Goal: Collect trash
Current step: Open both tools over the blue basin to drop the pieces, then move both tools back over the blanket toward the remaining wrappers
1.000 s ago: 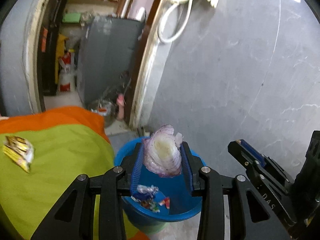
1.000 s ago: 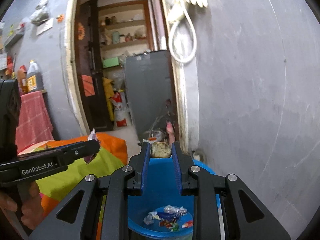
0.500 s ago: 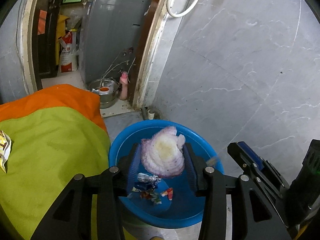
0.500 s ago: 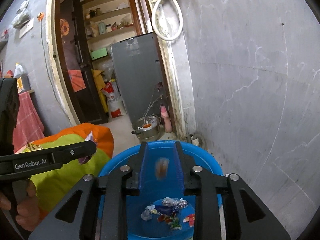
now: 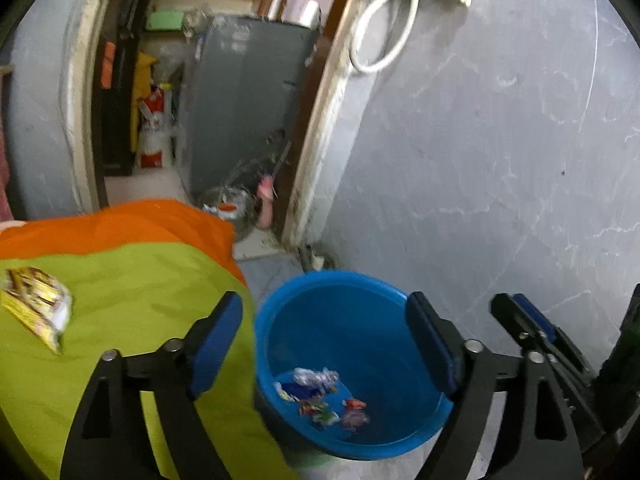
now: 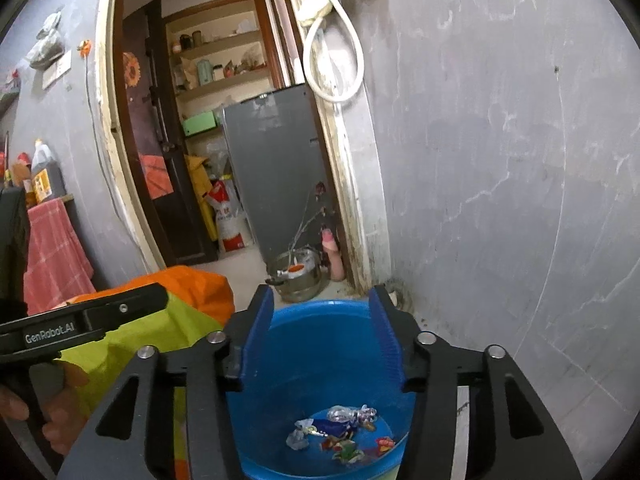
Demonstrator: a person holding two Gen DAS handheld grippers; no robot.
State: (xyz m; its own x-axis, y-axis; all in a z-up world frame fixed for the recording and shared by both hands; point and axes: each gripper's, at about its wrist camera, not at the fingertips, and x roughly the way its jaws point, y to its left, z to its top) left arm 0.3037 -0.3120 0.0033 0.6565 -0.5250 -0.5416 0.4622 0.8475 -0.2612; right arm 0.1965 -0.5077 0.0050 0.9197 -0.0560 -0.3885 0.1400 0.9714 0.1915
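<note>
Two handheld grippers are hovering over a blue bucket (image 6: 320,364) standing on the floor beside a grey wall. The left gripper (image 5: 324,344) is gaping wide with nothing between its pads, its jaws having just been opening; the right gripper (image 6: 322,340) is also standing open and empty after just opening. Crumpled wrappers (image 6: 340,432) are lying at the bucket's bottom. A yellow packet (image 5: 36,312) is resting on the green cloth (image 5: 132,300) to the left.

wall: grey plaster wall (image 6: 500,160); doorway: wooden shelves (image 6: 224,60), grey fridge (image 6: 276,168); floor: pale
</note>
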